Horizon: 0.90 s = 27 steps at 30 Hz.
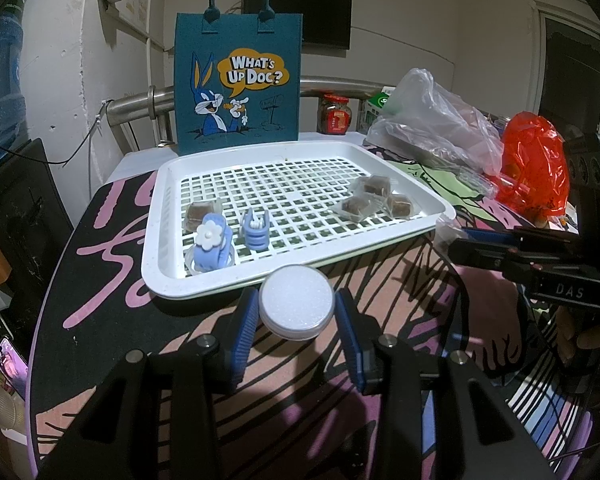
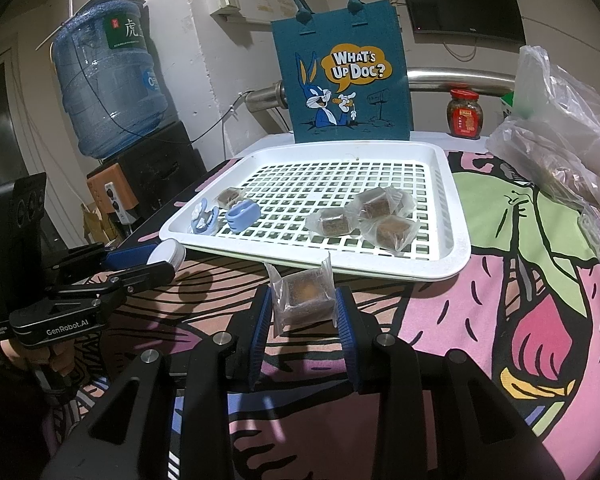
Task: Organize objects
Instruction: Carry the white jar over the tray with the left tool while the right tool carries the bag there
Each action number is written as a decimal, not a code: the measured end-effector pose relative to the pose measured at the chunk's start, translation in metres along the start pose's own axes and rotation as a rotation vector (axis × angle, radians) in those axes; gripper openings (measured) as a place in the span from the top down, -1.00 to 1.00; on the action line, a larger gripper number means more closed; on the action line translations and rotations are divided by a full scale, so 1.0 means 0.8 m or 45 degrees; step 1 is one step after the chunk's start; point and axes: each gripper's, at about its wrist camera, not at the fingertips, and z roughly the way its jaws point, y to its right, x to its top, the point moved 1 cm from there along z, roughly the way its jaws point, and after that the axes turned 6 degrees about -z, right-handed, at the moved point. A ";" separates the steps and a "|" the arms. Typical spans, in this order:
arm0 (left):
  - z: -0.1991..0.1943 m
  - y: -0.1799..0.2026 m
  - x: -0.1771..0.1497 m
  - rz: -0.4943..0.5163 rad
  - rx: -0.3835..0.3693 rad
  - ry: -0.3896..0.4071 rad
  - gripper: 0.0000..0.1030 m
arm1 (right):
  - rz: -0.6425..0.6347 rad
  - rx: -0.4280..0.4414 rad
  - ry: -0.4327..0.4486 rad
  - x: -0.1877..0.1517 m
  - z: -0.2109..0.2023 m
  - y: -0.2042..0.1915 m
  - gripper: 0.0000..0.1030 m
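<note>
Both carries mid-step: left gripper (image 1: 296, 316) clamps the round white screw-lid jar (image 1: 297, 306), right gripper (image 2: 302, 312) pinches a clear-wrapped brown cake square (image 2: 304, 298); next, probably, lift each over the white perforated plastic tray's (image 2: 440, 268) rim.

Home room, water jug (image 2: 112, 76), wall TV (image 2: 462, 2)
</note>
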 end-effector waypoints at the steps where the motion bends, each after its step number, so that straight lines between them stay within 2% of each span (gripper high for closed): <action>1: 0.000 0.000 -0.001 -0.001 -0.001 -0.001 0.26 | 0.001 0.001 0.000 0.000 0.000 0.000 0.38; 13: 0.003 -0.003 -0.003 -0.024 -0.021 -0.018 0.26 | 0.041 0.010 0.013 0.001 0.000 0.010 0.38; 21: -0.027 -0.017 0.020 -0.059 -0.020 0.060 0.26 | 0.095 -0.005 0.077 0.021 -0.015 0.023 0.38; 27: -0.043 -0.040 0.053 -0.068 0.039 0.129 0.26 | 0.091 -0.018 0.143 0.050 -0.031 0.029 0.38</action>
